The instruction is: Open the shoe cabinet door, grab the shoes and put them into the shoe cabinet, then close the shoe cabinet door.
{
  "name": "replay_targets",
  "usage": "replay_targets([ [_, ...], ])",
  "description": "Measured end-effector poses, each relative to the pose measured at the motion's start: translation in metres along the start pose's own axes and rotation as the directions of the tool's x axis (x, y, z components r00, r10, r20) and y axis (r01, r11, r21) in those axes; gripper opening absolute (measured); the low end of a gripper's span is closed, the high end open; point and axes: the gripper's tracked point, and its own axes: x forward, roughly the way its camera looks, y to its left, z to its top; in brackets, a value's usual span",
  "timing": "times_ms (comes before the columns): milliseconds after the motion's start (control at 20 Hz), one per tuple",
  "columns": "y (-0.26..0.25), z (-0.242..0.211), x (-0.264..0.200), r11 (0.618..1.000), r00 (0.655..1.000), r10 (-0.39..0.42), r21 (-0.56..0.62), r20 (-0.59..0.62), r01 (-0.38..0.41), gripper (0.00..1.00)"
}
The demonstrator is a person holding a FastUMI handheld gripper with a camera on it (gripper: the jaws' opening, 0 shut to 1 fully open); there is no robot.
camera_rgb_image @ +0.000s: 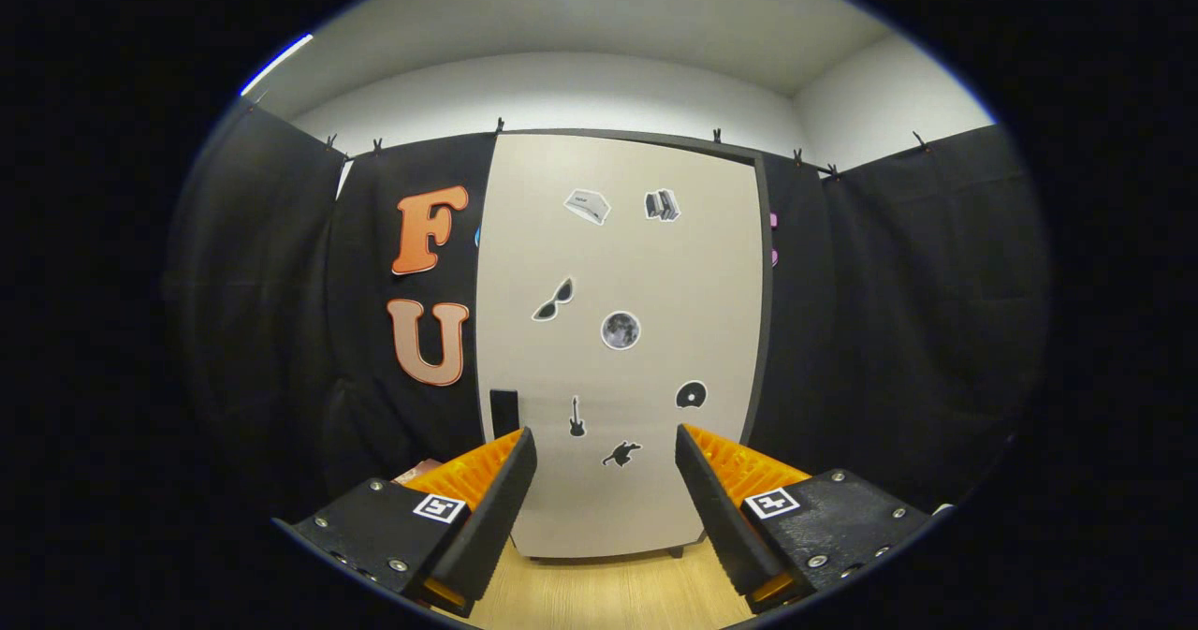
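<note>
A tall beige shoe cabinet (620, 265) stands straight ahead of my gripper (606, 445), its door shut and covered with several small stickers. A small black handle (504, 412) sits at the door's lower left edge, just above my left fingertip. My two orange-and-black fingers (487, 490) are spread wide with nothing between them, and the cabinet stands some way beyond them. A bit of something reddish-brown (418, 470) peeks out on the floor left of the cabinet, behind my left finger; I cannot tell what it is.
Black cloth walls close in on both sides of the cabinet. A light wooden floor (608, 593) runs from under the fingers to the cabinet's base. A white wall and ceiling rise above the cloth.
</note>
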Motion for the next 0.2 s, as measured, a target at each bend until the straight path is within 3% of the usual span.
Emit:
replay_targets([
  [200, -0.013, -0.003, -0.02, 1.0, 1.0, -0.016, 0.007, -0.002, 0.016, 0.93],
])
